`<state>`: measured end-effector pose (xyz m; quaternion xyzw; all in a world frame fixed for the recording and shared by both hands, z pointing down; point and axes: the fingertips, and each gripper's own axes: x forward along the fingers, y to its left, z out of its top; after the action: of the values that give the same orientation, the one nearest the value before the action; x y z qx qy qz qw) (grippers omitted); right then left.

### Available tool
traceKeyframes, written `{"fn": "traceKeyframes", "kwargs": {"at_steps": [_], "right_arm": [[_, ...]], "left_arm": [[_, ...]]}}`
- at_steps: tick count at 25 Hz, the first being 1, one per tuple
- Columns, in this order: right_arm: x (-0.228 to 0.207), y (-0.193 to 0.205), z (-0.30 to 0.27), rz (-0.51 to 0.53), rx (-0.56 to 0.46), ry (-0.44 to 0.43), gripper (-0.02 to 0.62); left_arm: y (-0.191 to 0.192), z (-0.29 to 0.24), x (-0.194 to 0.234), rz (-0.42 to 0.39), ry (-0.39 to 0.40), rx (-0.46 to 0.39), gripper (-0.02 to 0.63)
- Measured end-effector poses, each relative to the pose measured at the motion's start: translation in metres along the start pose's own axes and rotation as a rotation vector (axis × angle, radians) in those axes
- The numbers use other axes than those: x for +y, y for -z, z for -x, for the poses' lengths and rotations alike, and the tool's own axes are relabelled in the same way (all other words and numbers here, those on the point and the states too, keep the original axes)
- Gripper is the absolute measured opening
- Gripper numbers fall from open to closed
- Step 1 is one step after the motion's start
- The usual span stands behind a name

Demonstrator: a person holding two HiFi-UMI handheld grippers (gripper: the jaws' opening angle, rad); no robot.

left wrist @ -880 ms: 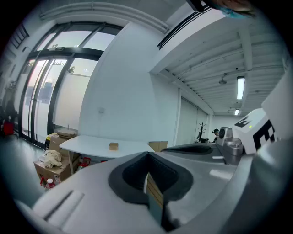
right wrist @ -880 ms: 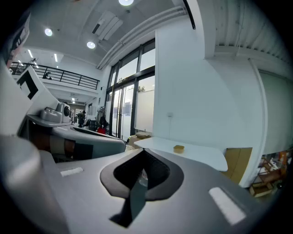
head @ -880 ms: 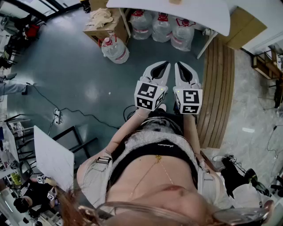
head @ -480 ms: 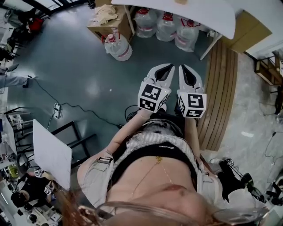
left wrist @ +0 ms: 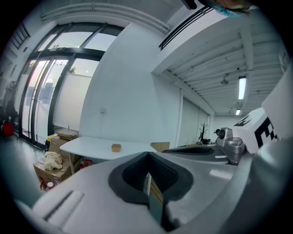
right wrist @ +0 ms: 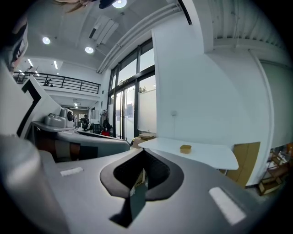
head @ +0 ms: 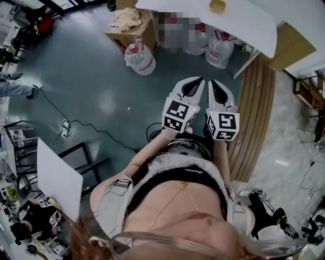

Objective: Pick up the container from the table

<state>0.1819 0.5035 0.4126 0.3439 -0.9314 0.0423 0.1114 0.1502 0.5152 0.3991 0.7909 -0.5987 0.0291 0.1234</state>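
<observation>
The container (head: 217, 6) is a small tan box that sits on a white table (head: 244, 23) at the top of the head view, well beyond both grippers. It also shows small and far off as the container (left wrist: 116, 147) in the left gripper view and the container (right wrist: 185, 148) in the right gripper view. My left gripper (head: 194, 81) and right gripper (head: 213, 83) are held side by side in front of the person's body, over the floor. Both are shut and empty. The jaws of the left gripper (left wrist: 147, 155) and of the right gripper (right wrist: 143, 151) meet at their tips.
Large water bottles (head: 139, 57) stand on the floor, with more bottles (head: 219, 48) under the table. A cardboard box (head: 127, 25) with cloth on it sits at the table's left end. A wooden floor strip (head: 254, 117) runs on the right. A white board (head: 58, 177) and a cable (head: 86, 124) lie at left.
The table, bottles and box have slid lower in the head view, and the whole container now shows. Both grippers stay shut side by side and have shifted slightly right.
</observation>
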Motion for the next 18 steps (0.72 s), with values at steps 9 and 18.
{"fn": "traceKeyframes", "kwargs": {"at_steps": [9,18], "right_arm": [[-0.018,-0.029,-0.062,-0.007,-0.044,0.047,0.026],[-0.010,-0.039,-0.120,-0.018,-0.043,0.056,0.026]], "left_arm": [[-0.022,-0.041,0.049,-0.006,0.059,0.005,0.000],[-0.029,-0.060,0.105,-0.026,0.076,0.022,0.000]]}}
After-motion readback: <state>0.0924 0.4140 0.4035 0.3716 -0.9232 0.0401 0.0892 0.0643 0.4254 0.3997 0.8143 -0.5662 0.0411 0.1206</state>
